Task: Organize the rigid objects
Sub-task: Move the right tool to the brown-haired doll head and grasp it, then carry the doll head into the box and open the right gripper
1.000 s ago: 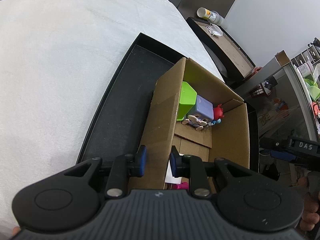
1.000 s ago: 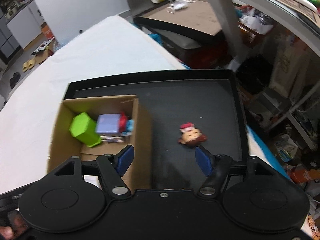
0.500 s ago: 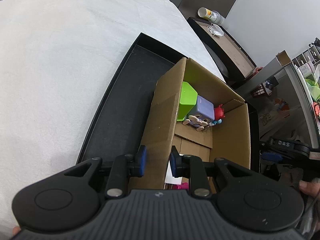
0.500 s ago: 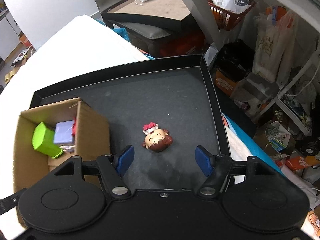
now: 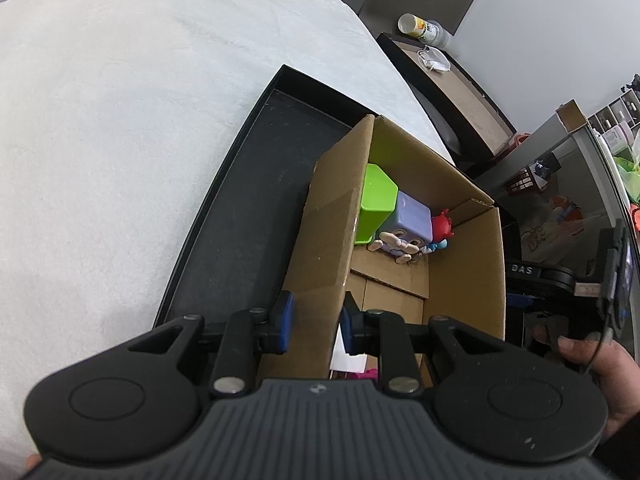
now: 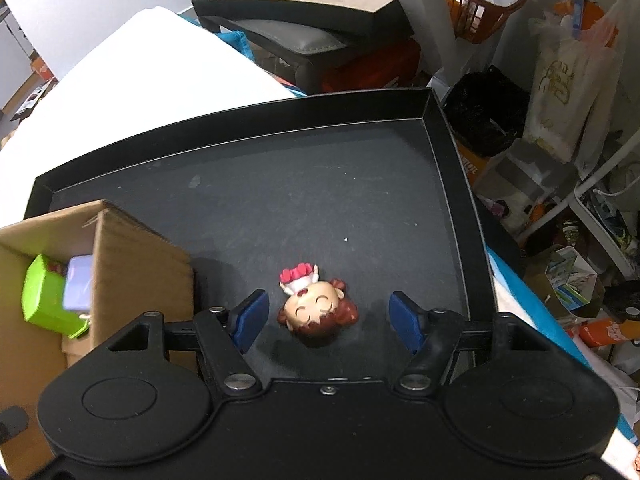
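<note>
Left gripper (image 5: 314, 322): my jaws are clamped on the cardboard box (image 5: 332, 240) wall, steadying it.
Right gripper (image 6: 326, 318): partly open and just been closing — nothing pinched.
Doll figurine (image 6: 316, 306): lies on the black tray (image 6: 240, 128) floor beside the box, directly between my right pads, untouched — head toward me, long axis along the fingers.

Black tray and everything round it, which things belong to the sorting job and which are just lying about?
Job: small brown-haired doll figurine; open brown cardboard box; green plastic cube; lilac cube toy; black tray.
Lying about: orange basket; white-capped bottle.
</note>
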`<state>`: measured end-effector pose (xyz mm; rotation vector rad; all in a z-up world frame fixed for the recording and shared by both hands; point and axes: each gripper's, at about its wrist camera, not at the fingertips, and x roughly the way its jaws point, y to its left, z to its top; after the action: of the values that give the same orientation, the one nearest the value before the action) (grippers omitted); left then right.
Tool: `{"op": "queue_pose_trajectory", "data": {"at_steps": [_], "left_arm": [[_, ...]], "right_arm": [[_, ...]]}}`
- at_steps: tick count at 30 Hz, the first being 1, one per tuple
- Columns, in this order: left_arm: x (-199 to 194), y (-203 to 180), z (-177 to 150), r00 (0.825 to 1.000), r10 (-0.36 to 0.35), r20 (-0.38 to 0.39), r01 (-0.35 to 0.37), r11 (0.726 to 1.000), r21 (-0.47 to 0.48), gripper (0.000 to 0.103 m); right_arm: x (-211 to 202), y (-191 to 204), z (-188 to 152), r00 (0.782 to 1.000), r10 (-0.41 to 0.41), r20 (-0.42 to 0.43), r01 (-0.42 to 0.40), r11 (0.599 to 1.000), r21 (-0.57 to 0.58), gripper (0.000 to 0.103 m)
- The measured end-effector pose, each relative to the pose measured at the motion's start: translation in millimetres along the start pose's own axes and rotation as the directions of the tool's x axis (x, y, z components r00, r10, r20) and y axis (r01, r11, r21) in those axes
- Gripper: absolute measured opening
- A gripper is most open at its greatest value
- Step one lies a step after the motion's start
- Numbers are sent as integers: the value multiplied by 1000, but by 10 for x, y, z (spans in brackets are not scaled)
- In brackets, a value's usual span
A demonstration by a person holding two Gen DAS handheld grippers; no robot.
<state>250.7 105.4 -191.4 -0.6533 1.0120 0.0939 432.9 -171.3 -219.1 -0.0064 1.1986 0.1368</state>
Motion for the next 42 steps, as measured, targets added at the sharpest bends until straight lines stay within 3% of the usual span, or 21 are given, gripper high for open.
{"op": "queue_pose_trajectory", "data": {"at_steps": [1,3,9,27,42], "left_arm": [[1,-3,-1,1000,0,0,0,1000,0,23],[1,-2,-1,1000,0,0,0,1000,0,23],[2,-2,-2,1000,0,0,0,1000,0,23],[10,4,-9,1000,-1,2,1,1000,1,23],[2,-9,-14,1000,-2,3,2,1000,6,23]], "right_arm": [[26,14,4,1000,3,-4,-3,1000,-3,60],[57,51,4,1000,-2,-17,2,1000,-21,40],[-52,122,-27,1000,-6,-10,5,998,-60,36],[-647,96,-118,998,9,60,-3,996,-88,36],[-1231,342,-75,988,61,140,-40,988,-151,36]]}}
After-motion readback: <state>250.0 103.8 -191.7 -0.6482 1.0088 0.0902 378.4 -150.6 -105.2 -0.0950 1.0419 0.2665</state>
